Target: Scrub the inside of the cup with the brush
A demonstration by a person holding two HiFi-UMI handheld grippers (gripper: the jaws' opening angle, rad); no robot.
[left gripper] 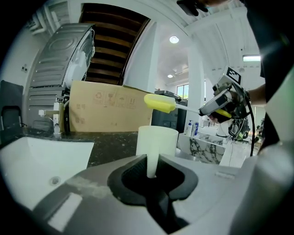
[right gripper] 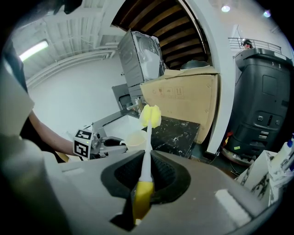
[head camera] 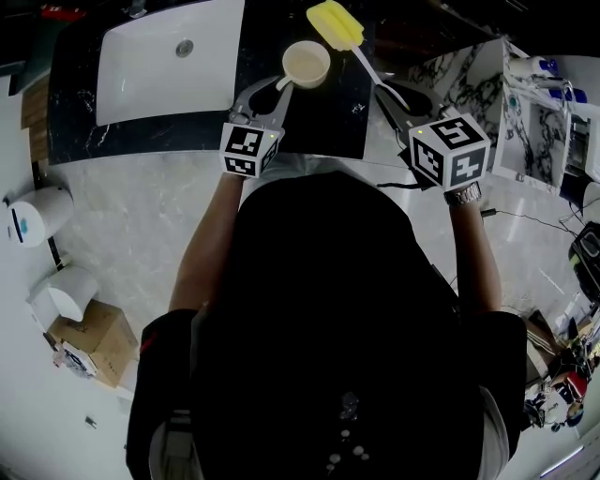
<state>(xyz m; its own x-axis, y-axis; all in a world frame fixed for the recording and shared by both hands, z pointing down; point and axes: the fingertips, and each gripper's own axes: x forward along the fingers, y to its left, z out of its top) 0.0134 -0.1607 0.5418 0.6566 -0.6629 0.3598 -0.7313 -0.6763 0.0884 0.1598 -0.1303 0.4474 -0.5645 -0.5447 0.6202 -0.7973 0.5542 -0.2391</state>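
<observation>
Sitting at the far left is a white sink basin (head camera: 159,56), let into the dark marbled counter (head camera: 80,112). Just right of the basin, the left gripper (head camera: 279,86) reaches out over that counter. Its jaws are clamped on the thin handle (left gripper: 151,166) of the pale cup (head camera: 306,64). The cup stands upright just past the jaw tips with its mouth open to the ceiling. Whether its base touches the counter I cannot tell from here.

A little farther off and to the right of the cup is the brush (head camera: 336,25). Its yellow sponge head is held above the cup's rim and clear of it, not inside. The white stem slants back toward the near right into the right gripper (head camera: 398,101). That gripper's jaws are closed tight on the stem, with the yellow end of the handle tucked behind the pads.

Beyond the counter a large cardboard box (left gripper: 110,108) stands against the far side. At the far right there is a white marble-patterned panel (head camera: 469,80).
</observation>
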